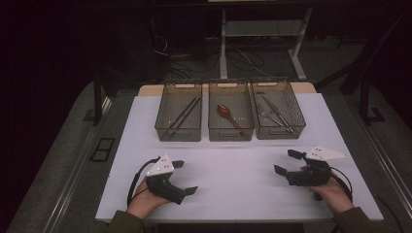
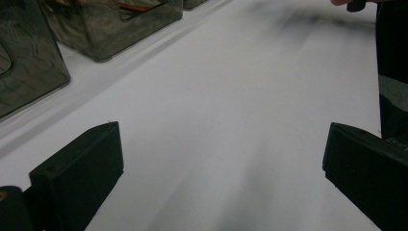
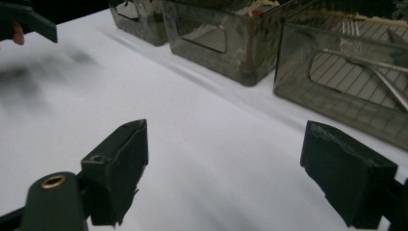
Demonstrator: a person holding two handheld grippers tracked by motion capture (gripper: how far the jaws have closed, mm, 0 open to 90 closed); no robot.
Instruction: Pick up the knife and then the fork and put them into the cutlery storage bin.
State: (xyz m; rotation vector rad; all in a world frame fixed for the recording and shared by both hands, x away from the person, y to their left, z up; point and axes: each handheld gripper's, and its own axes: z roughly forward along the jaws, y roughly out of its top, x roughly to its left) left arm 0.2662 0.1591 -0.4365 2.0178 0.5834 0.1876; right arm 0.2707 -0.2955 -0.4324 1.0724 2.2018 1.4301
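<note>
Both hands rest low over the near edge of the counter (image 1: 243,165), each gripper pointing inward toward the other. The three bins (image 1: 231,116) stand in a row at the far side, well apart from both. The left gripper (image 1: 187,177) and the right gripper (image 1: 286,162) gape wide – nothing between the jaws, bare counter beneath.

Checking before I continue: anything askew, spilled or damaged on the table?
Nothing stands out. The three smoked plastic bins sit in a straight row, holding dark chopsticks, a brown spoon and metal cutlery.
</note>
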